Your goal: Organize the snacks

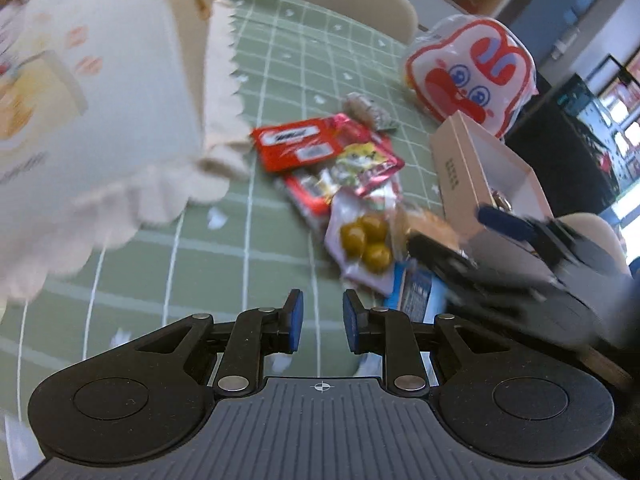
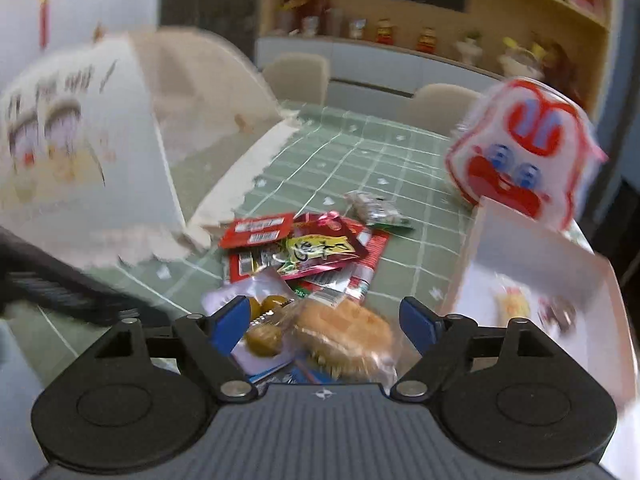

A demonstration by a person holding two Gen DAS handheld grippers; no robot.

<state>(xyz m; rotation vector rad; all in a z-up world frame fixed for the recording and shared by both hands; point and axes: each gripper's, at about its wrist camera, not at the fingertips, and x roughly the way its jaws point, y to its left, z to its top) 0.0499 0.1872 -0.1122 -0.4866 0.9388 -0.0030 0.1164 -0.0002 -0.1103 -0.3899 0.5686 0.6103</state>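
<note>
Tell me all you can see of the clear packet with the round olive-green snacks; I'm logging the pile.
The clear plastic packet of round olive-green snacks lies flat on the green checked tablecloth at the near end of the pile. Three glossy balls show through a see-through window; the rest looks pale lilac-white. A red foil wrapper borders its far end, and a wrapped golden bun lies against its side. No gripper touches it.

The left gripper (image 1: 322, 322) hovered over the green checked tablecloth (image 1: 280, 60), its blue pads a narrow gap apart with nothing between them. Ahead lay a heap of snack packets: a red wrapper (image 1: 294, 148), a pouch of green olives (image 1: 362, 240). Toward the table's right edge stood an open cardboard box (image 1: 452, 164), the blurred right gripper (image 1: 480, 240) before it, and behind it a red-and-white cartoon-face bag (image 1: 472, 68).
</note>
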